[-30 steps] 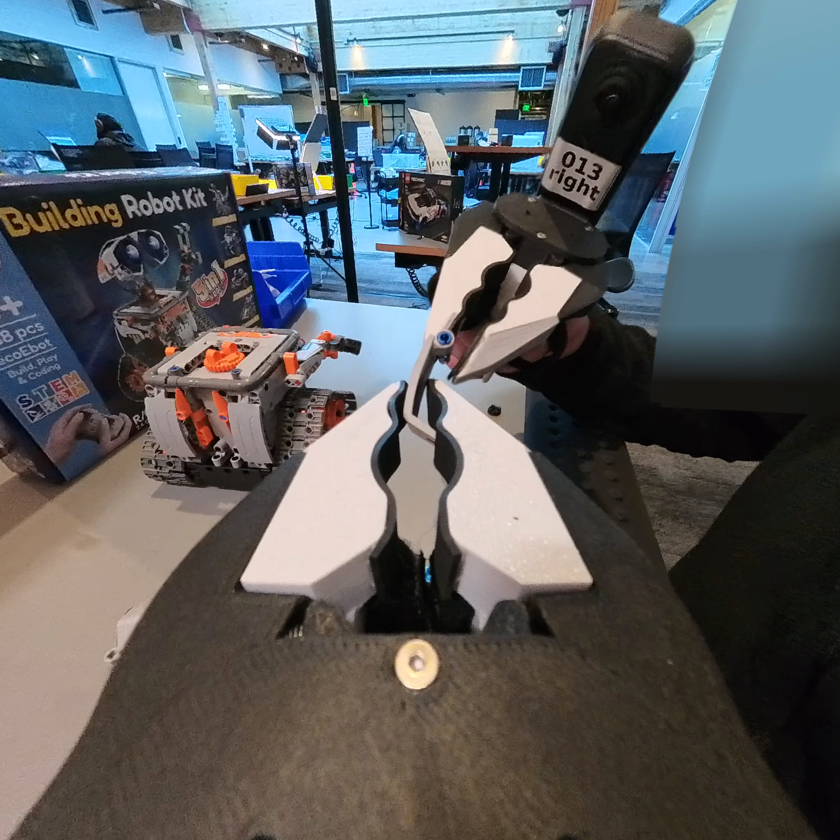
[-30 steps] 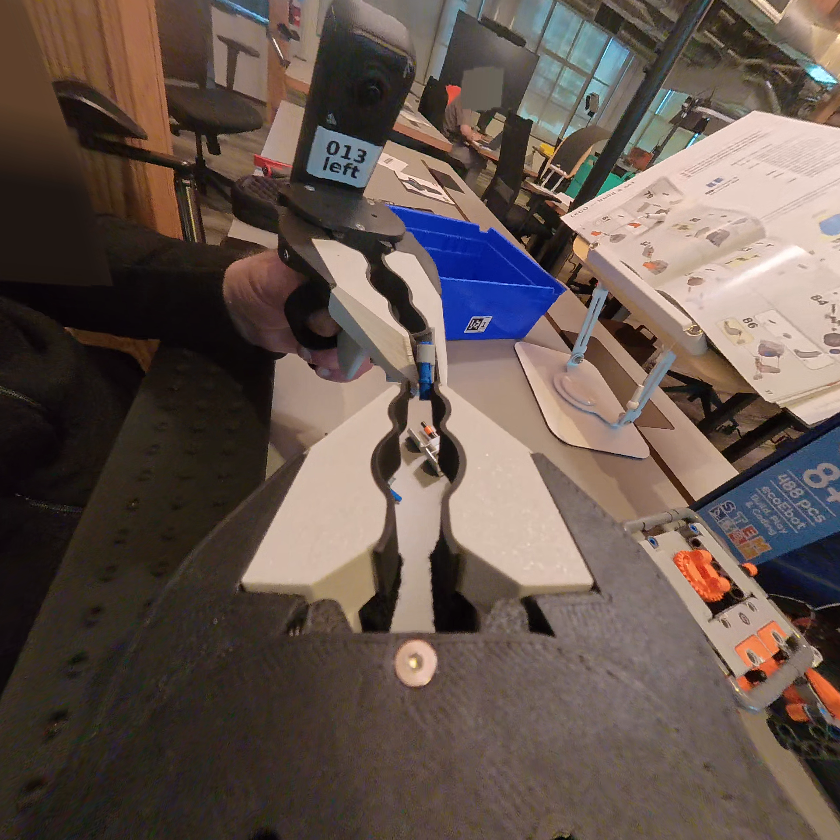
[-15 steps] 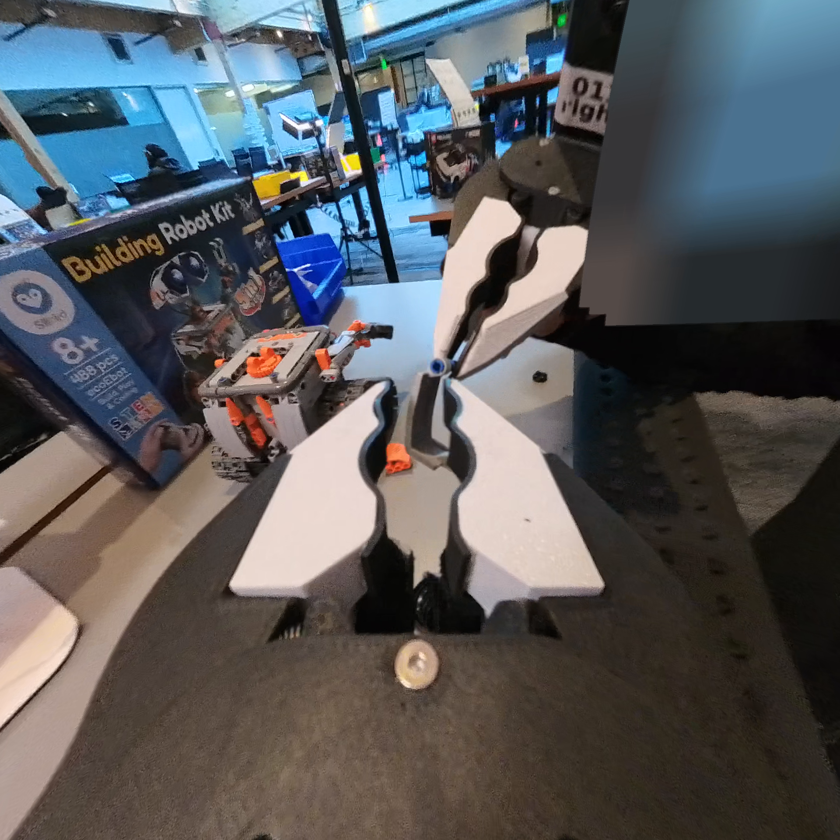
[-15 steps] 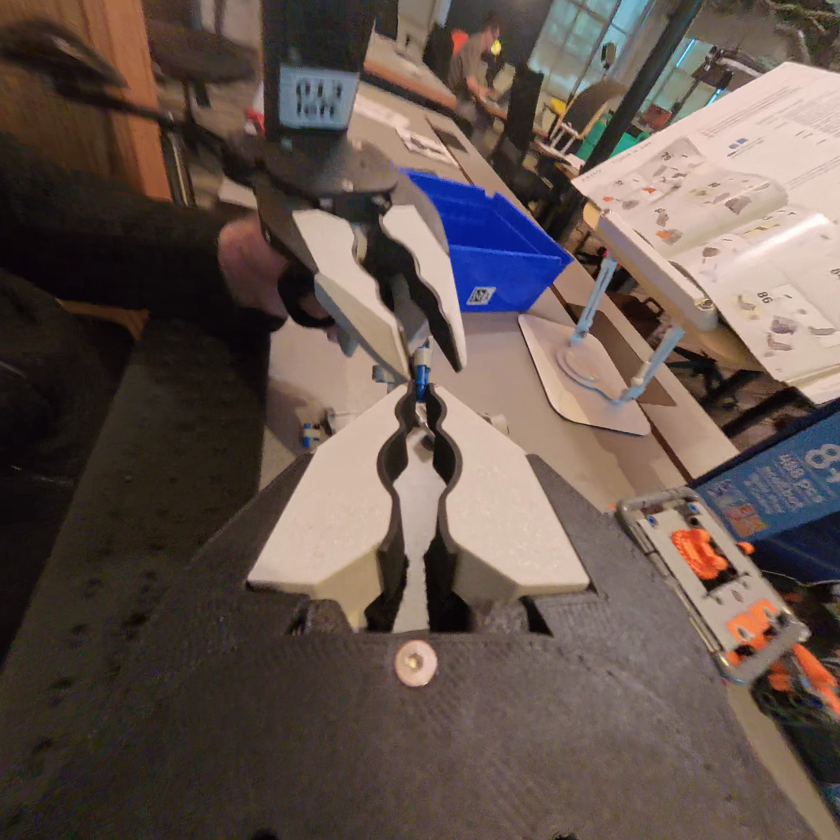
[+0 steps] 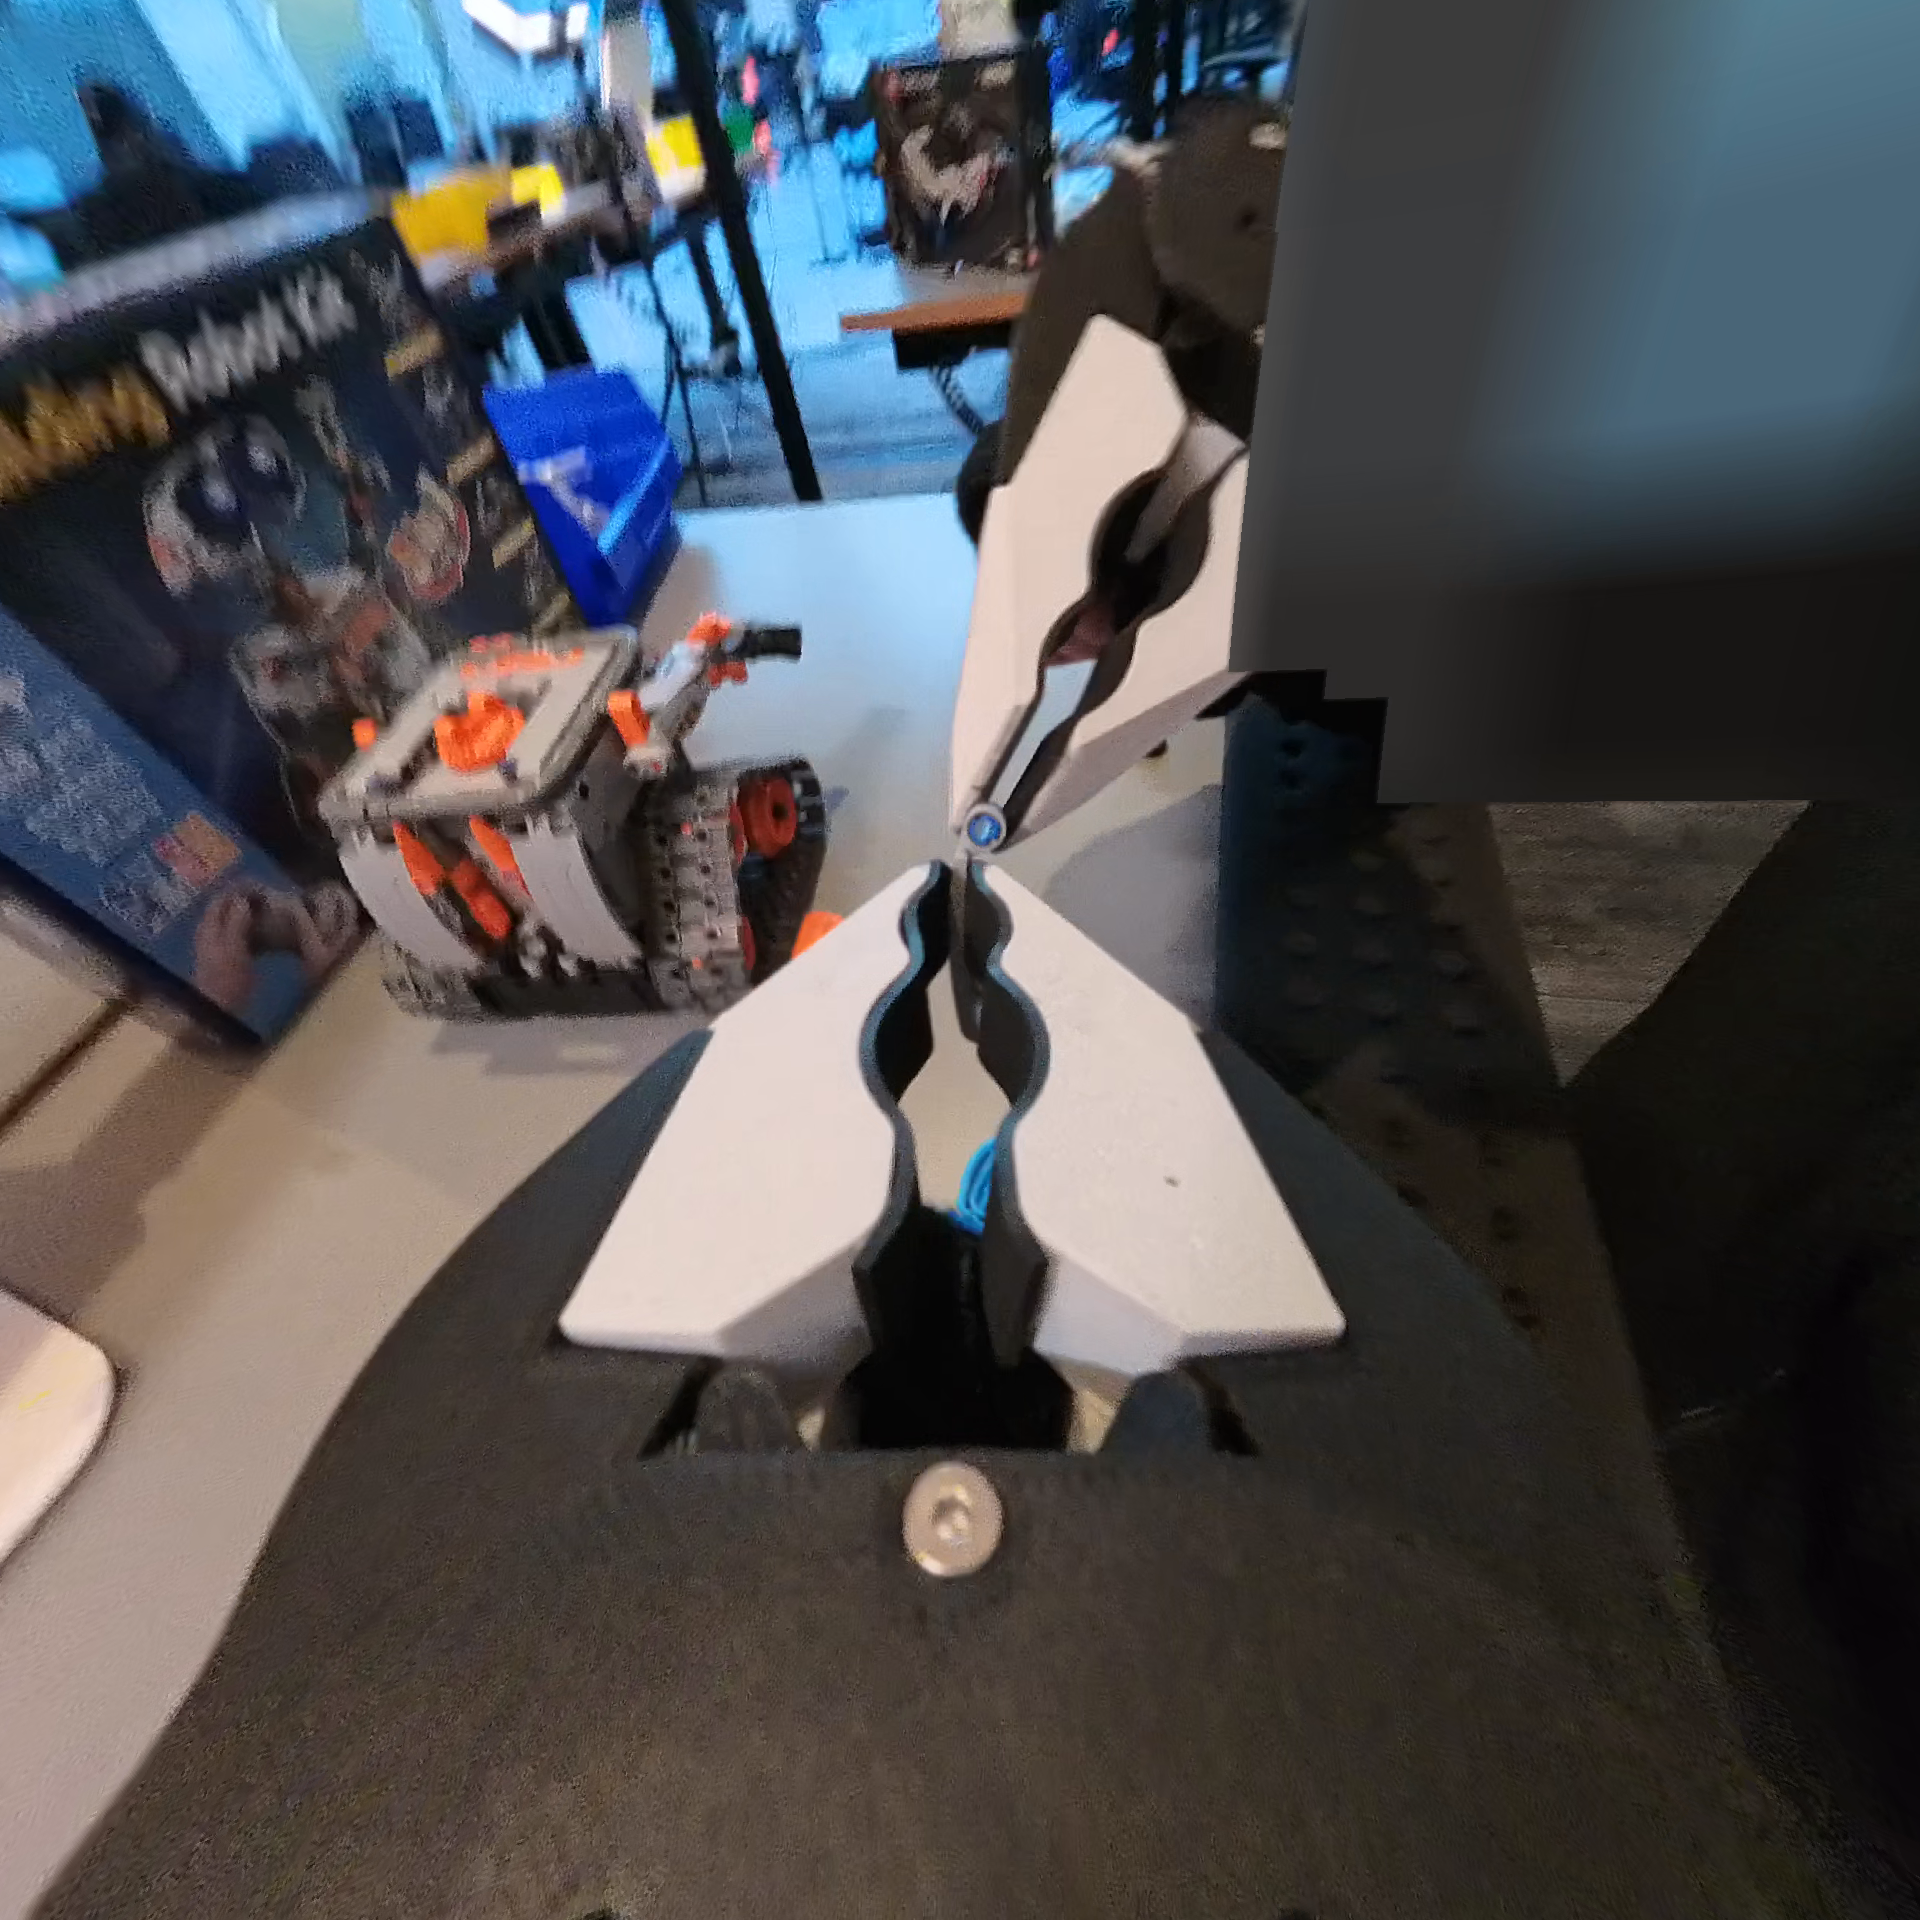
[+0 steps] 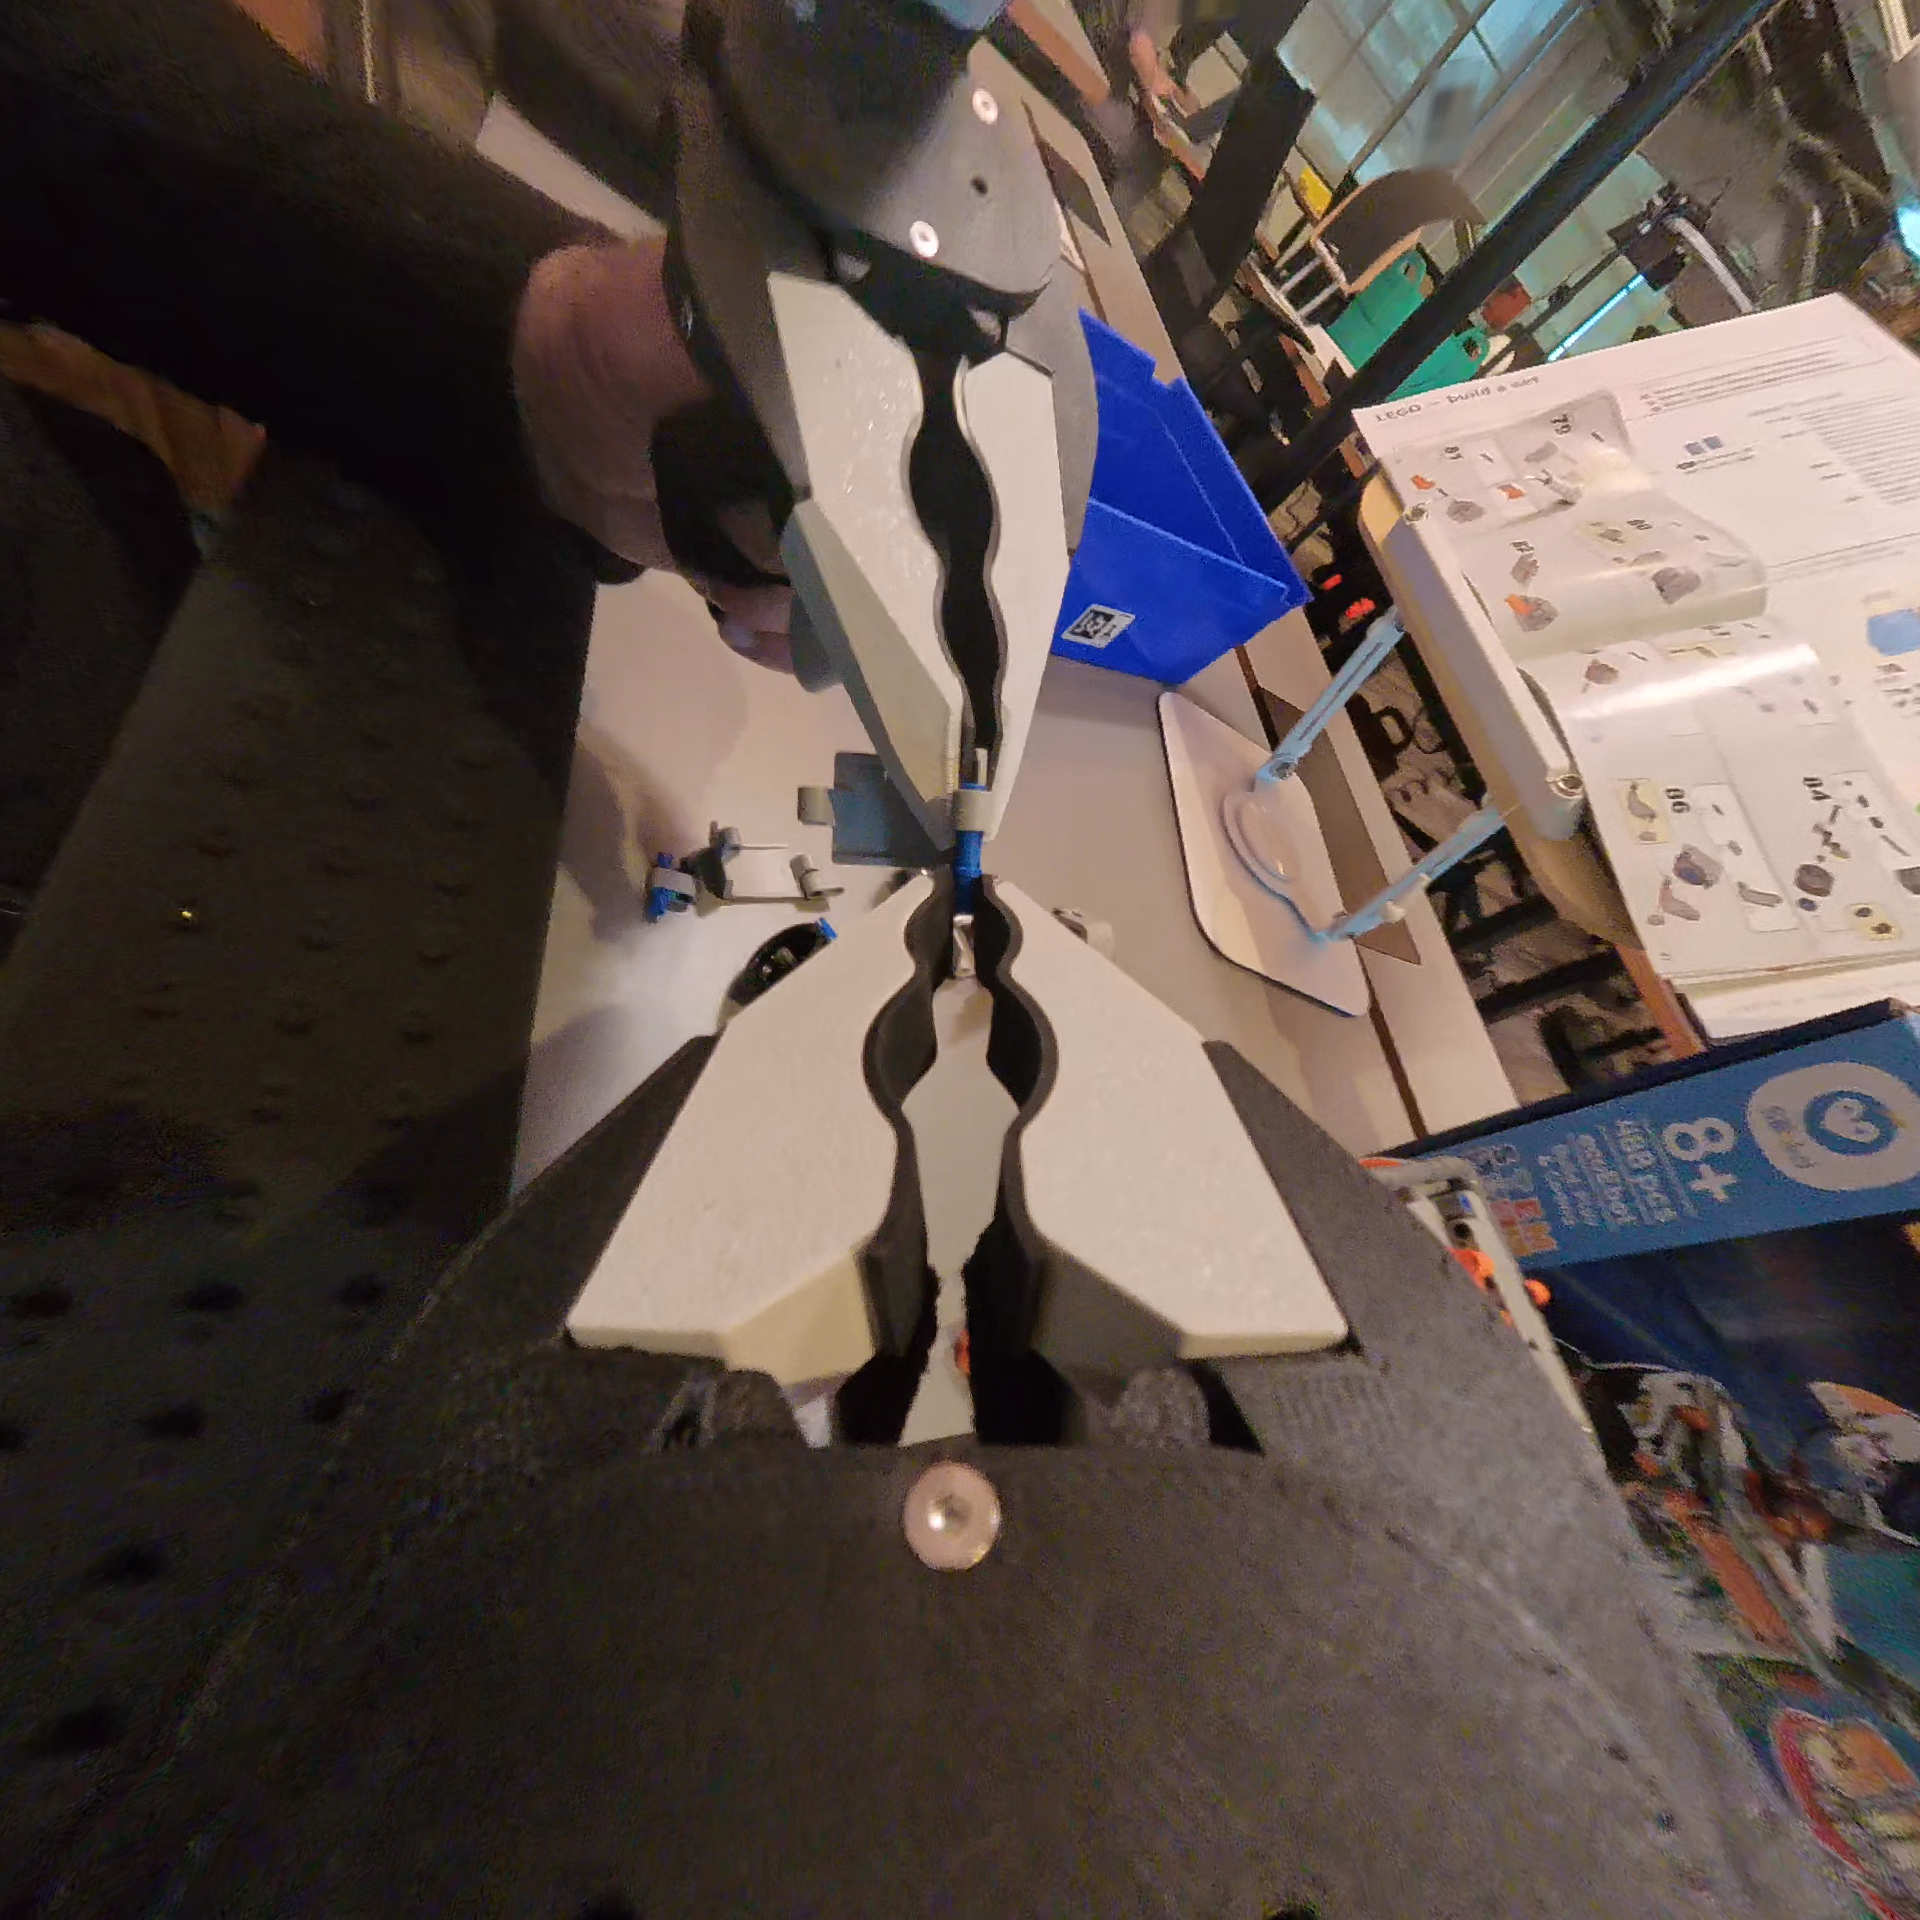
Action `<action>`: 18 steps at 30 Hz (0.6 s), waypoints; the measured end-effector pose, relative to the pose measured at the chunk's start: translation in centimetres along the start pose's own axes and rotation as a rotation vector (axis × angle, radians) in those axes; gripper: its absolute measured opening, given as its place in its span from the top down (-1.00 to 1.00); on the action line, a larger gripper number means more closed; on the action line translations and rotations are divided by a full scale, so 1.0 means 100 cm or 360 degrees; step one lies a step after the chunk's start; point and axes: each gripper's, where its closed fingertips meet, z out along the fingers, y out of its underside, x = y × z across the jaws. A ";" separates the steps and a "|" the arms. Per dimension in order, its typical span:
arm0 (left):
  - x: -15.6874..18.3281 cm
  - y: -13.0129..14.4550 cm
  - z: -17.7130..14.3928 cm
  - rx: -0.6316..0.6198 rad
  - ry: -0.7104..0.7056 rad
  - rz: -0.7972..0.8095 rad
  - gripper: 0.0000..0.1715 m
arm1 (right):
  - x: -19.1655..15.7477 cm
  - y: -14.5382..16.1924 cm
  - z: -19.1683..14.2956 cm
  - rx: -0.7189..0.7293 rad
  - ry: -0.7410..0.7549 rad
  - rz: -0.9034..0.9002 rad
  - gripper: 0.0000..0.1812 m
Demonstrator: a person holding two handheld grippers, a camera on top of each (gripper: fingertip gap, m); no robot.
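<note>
My left gripper (image 5: 956, 883) is shut on a thin dark grey beam (image 5: 966, 971), held edge-on between its pads. My right gripper (image 5: 985, 831) comes down from above and meets it tip to tip, pinching a blue pin (image 5: 982, 827) at the beam's end. In the right wrist view, my right gripper (image 6: 961, 896) is shut on the lower end of the blue pin (image 6: 966, 864). The left gripper (image 6: 971, 795) points down at it, with a light grey sleeve (image 6: 971, 805) at its tips. A hand (image 6: 613, 416) grips the left gripper's handle. Both grippers hang above the table.
A grey and orange tracked model (image 5: 582, 821) stands left, in front of a dark kit box (image 5: 208, 582). A blue bin (image 6: 1164, 540), an open instruction booklet on a stand (image 6: 1662, 675) and loose small parts (image 6: 727, 873) are on the table. A black perforated mat (image 5: 1351, 935) lies on the right. The tips of both grippers are at nearly the same place.
Both grippers have tilted and closed in, tips now meeting. The left jaws have narrowed on the grey beam, which has turned edge-on. The right gripper has swung more upright above it.
</note>
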 end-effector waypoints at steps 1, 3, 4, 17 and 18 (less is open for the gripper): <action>0.003 0.000 0.001 0.0015 0.0011 0.0015 0.99 | -0.002 0.000 -0.002 0.0015 -0.0031 0.0018 1.00; 0.001 0.001 0.002 -0.0002 -0.0006 -0.0002 0.99 | -0.001 0.002 -0.001 0.0011 -0.0016 0.0020 1.00; 0.001 0.000 0.001 0.0010 0.0027 -0.0069 0.99 | 0.000 0.001 -0.001 0.0016 -0.0001 0.0018 1.00; -0.006 0.013 0.006 -0.0166 0.0050 -0.0254 0.99 | 0.002 0.015 0.008 -0.0105 0.0065 -0.0014 0.99; -0.007 0.017 0.008 -0.0173 0.0036 -0.0214 0.99 | 0.002 0.018 0.008 -0.0133 0.0070 -0.0027 0.99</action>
